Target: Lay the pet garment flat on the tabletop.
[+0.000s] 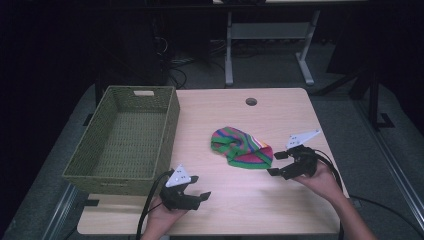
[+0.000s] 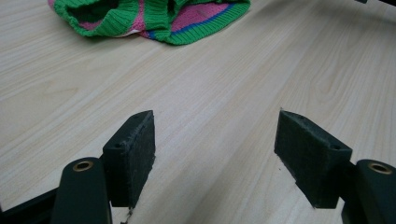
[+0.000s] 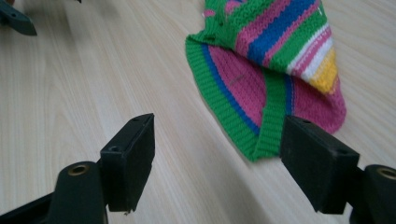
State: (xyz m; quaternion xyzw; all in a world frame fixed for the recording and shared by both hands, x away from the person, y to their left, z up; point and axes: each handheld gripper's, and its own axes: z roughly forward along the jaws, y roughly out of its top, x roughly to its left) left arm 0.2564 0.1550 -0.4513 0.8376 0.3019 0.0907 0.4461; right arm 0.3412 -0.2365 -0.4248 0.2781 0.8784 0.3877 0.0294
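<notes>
Lying crumpled near the middle of the table [image 1: 240, 200], slightly right of centre in the high view, the striped knitted garment [image 1: 241, 147] has not been picked up or straightened yet, so the work looks to be at its very start. Its green ribbed hem faces the right gripper [image 1: 278, 163], which sits just beside the cloth at the right of the frame with its fingers spread wide and holding nothing; in the right gripper view the hem's corner lies between them but apart from both pads. The left gripper [image 1: 201, 196] rests low in the frame, well apart from the garment, fingers equally wide open and empty over bare wood; in the left gripper view the garment's green edge shows only at the upper left.

The woven basket [image 1: 125, 145] stands at the left of the table with nothing in it. Judging from this, everything remains to do: closing on the cloth, lifting or folding it, and probably carrying it to the basket.
</notes>
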